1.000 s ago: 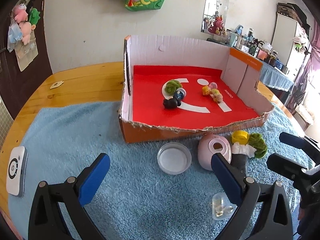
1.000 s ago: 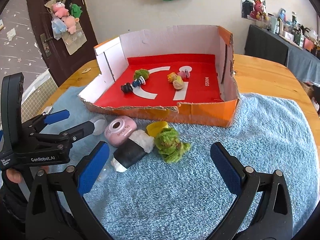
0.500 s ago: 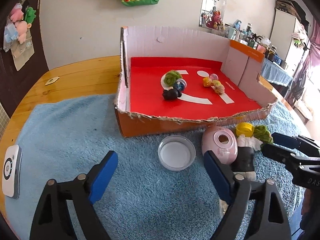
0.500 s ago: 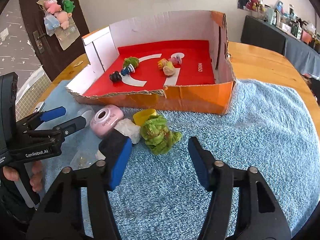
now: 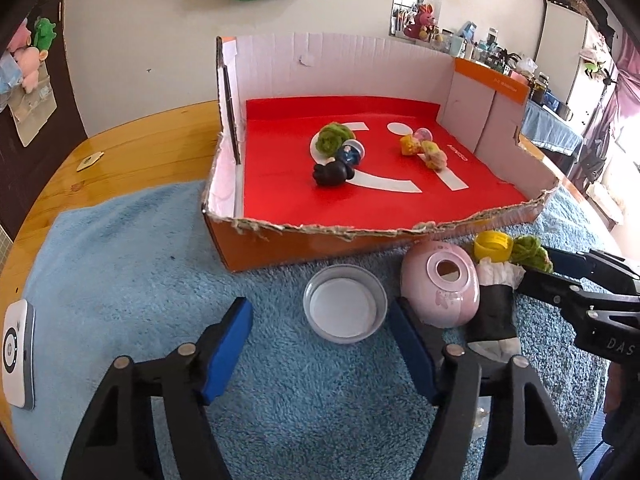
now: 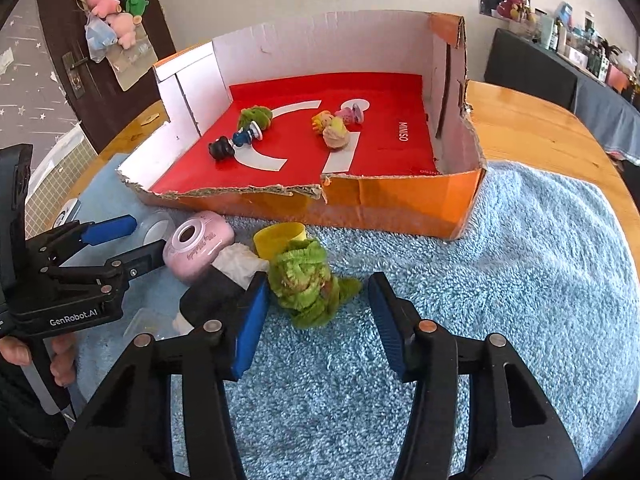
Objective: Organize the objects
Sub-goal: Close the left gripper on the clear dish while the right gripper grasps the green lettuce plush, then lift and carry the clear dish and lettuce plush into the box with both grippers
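Observation:
An orange cardboard box (image 5: 320, 236) with a red floor holds several small toys (image 5: 340, 152). In front of it on the blue towel lie a white round lid (image 5: 345, 307), a pink egg-shaped case (image 5: 440, 288), a black and white sock (image 5: 494, 308), a yellow cap (image 5: 493, 245) and a green fuzzy toy (image 6: 306, 282). My left gripper (image 5: 320, 354) is open just short of the lid. My right gripper (image 6: 318, 322) is open, its pads on either side of the green toy's near end, not touching it.
A white device (image 5: 16, 354) lies at the towel's left edge. A clear plastic piece (image 6: 148, 322) lies by the sock. The wooden table (image 6: 540, 120) extends beyond the towel. The box's front wall is low and torn.
Both grippers have moved forward and lower toward the objects. Both pairs of jaws have narrowed but stay open. The right one now brackets the green toy.

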Available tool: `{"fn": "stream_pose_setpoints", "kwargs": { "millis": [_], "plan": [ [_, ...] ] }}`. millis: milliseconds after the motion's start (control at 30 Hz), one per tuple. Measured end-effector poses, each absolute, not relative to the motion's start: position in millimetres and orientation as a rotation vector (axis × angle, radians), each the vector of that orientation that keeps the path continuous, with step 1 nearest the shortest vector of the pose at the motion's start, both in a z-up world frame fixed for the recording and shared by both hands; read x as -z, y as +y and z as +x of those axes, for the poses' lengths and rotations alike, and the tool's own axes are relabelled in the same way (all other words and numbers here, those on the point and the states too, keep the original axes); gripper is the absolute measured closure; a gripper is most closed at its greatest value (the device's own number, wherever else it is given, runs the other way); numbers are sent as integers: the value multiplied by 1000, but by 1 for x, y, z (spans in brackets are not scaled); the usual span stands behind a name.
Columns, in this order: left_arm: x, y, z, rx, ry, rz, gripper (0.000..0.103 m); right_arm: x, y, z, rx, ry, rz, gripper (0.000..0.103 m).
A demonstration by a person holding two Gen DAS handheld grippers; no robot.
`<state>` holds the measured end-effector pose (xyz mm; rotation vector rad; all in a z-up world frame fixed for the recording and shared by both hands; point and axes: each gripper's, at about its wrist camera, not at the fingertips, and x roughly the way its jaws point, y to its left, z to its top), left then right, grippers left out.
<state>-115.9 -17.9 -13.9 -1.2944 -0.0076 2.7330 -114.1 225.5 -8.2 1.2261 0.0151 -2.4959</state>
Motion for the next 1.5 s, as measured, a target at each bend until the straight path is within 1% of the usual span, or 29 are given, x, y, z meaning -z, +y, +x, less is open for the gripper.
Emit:
{"fn": "stream_pose_setpoints", "kwargs": {
  "millis": [100,167,267,367,433,667,1000,1500],
  "plan": [
    [14,-19,-117,-2732,-11,-1295,35,9,228,-116,2498,-9,1223,65],
    [14,-18,-117,-2729,-6,-1295,37,9,228,-116,2495,-13,1223,65],
    [13,-17,-117,-2723,1,-1288,45,9,228,-114,2494,-12,1219,67],
    [12,-16,-117,-2717,-7,-1278,56,9,228,-114,2494,-12,1218,67],
    [12,-16,-117,-2714,-7,-1275,60,9,228,-112,2494,-10,1215,67],
    [13,-16,-115,-2719,-7,-1261,61,6,227,-107,2496,-17,1194,68],
    [5,-19,-105,-2709,-56,-1239,61,-7,225,-93,2501,-17,1132,68],
    [-26,-13,-86,-2716,-86,-1107,61,-18,219,-85,2483,-33,1090,68]
  ]
}}
